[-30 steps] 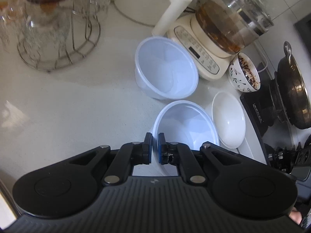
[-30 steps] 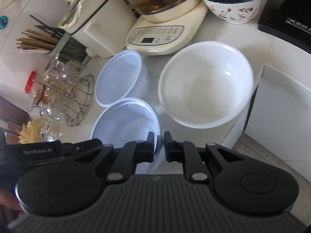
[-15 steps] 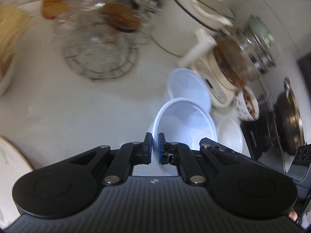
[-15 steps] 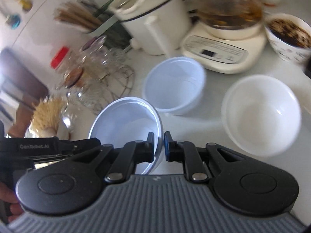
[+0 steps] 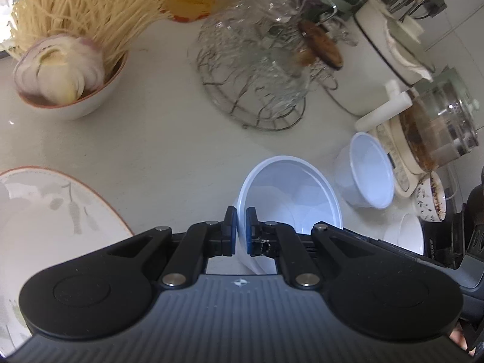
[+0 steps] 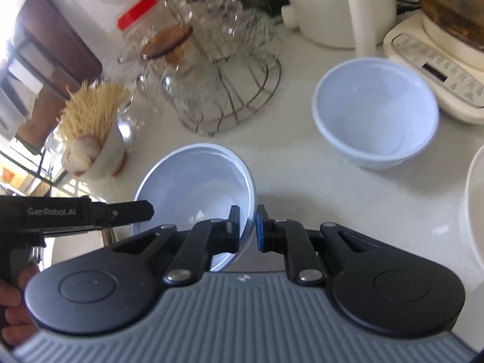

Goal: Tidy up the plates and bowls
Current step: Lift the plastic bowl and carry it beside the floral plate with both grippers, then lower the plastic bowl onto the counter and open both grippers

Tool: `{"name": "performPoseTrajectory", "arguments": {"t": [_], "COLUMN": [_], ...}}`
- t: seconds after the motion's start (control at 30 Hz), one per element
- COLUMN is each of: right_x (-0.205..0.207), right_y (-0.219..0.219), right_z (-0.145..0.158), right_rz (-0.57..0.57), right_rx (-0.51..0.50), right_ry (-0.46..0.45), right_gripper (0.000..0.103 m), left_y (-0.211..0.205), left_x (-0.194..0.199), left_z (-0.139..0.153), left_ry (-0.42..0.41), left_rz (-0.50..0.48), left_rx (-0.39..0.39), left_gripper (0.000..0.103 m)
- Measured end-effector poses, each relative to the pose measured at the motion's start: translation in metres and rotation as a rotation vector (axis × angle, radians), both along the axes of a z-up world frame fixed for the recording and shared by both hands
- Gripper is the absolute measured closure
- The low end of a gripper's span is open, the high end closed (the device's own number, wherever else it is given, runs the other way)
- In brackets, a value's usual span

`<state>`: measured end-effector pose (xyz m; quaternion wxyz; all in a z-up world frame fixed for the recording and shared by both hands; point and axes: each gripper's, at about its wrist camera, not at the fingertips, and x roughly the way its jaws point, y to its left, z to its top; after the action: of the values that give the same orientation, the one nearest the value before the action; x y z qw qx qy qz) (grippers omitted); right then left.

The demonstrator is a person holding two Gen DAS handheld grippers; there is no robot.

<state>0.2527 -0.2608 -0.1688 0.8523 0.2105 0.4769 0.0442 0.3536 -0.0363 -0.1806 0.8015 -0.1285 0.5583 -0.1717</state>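
Wire rack (image 5: 254, 90) of upturned glasses sits mid-counter — beside it, a bundle of dry noodles (image 5: 81, 9) fans out. Far right, a glass kettle (image 5: 438, 139) of brown liquid rests on its cream base (image 6: 438, 75) — white pot (image 5: 390, 69) behind.

Right gripper (image 6: 248, 227): fingers clamped on the rim of a pale blue plastic bowl (image 6: 196, 187), bowl tilted.
Left gripper (image 6: 90, 214): at the left edge, reaching the same bowl's opposite side.
Second plastic bowl (image 6: 375, 112): upright on the white table (image 6: 348, 205), well apart.
Wire rack (image 6: 230, 90): behind, holding glassware.
Noodle bowl (image 6: 99, 148): left of the held bowl.
Appliance (image 6: 438, 69): cream, top right.
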Motion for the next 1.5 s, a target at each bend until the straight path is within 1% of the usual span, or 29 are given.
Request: {"name": "performPoseTrajectory", "arguments": {"t": [0.17,0.27,0.37,0.47,0.57,0.63,0.67,0.7,0.73,0.8,0.87,0.9,0.93,0.97,1.1,1.23,1.3,1.4,1.5], "right_x": [0.000,0.000,0.004,0.007,0.007,0.007,0.007,0.006,0.006,0.003,-0.001,-0.003,-0.005,-0.006,-0.012,-0.026,-0.033,-0.042,-0.052], "right_y": [0.002,0.002,0.002,0.005,0.004,0.004,0.004,0.003,0.003,0.002,0.001,0.001,0.001,0.000,-0.001,-0.003,-0.003,-0.002,0.001], "right_z": [-0.008,-0.011,-0.015,-0.014,-0.015,-0.015,-0.015,-0.014,-0.013,-0.011,-0.007,-0.005,-0.003,-0.001,0.012,0.033,0.045,0.063,0.081], "right_rz": [0.020,0.020,0.025,0.040,0.030,0.028,0.028,0.027,0.024,0.017,0.011,0.011,0.010,0.008,0.012,0.001,-0.008,-0.021,-0.050], "right_rx": [0.007,0.022,0.022,0.001,0.023,0.019,0.021,0.022,0.014,0.003,0.005,-0.002,-0.004,0.000,-0.025,-0.057,-0.069,-0.073,-0.089], "right_ry": [0.015,0.000,0.015,0.021,0.023,0.027,0.026,0.023,0.022,0.018,0.006,-0.001,-0.011,-0.023,-0.049,-0.103,-0.129,-0.168,-0.211], "right_gripper": [0.089,0.088,0.088,0.088,0.088,0.087,0.087,0.087,0.087,0.087,0.085,0.071,0.062,0.049,0.049,0.049,0.049,0.049,0.049], "left_y": [0.001,0.000,-0.001,-0.001,-0.003,-0.004,-0.004,-0.004,-0.003,-0.001,0.002,0.002,0.003,0.004,0.007,0.011,0.013,0.015,0.014], "left_x": [-0.001,-0.003,-0.003,-0.003,-0.003,-0.002,-0.002,-0.001,-0.002,-0.007,-0.013,-0.015,-0.017,-0.018,-0.028,-0.037,-0.043,-0.051,-0.061], "left_z": [-0.010,-0.012,-0.014,-0.014,-0.012,-0.013,-0.013,-0.013,-0.011,-0.006,-0.001,0.001,0.003,0.007,0.027,0.051,0.063,0.081,0.102], "left_ry": [0.009,0.005,0.008,0.006,-0.008,-0.002,0.002,0.008,0.013,0.002,-0.015,-0.023,-0.031,-0.043,-0.098,-0.136,-0.153,-0.186,-0.254], "left_rz": [0.024,0.021,0.013,0.003,-0.010,-0.008,-0.010,-0.007,-0.007,-0.003,-0.010,-0.012,-0.009,-0.003,0.009,0.015,0.017,-0.003,-0.034], "left_rx": [0.019,0.035,0.043,0.040,0.071,0.082,0.084,0.093,0.101,0.104,0.102,0.110,0.121,0.124,0.121,0.133,0.118,0.113,0.118], "left_gripper": [0.096,0.096,0.096,0.095,0.095,0.095,0.093,0.087,0.084,0.070,0.068,0.067,0.067,0.067,0.067,0.067,0.067,0.067,0.065]}}
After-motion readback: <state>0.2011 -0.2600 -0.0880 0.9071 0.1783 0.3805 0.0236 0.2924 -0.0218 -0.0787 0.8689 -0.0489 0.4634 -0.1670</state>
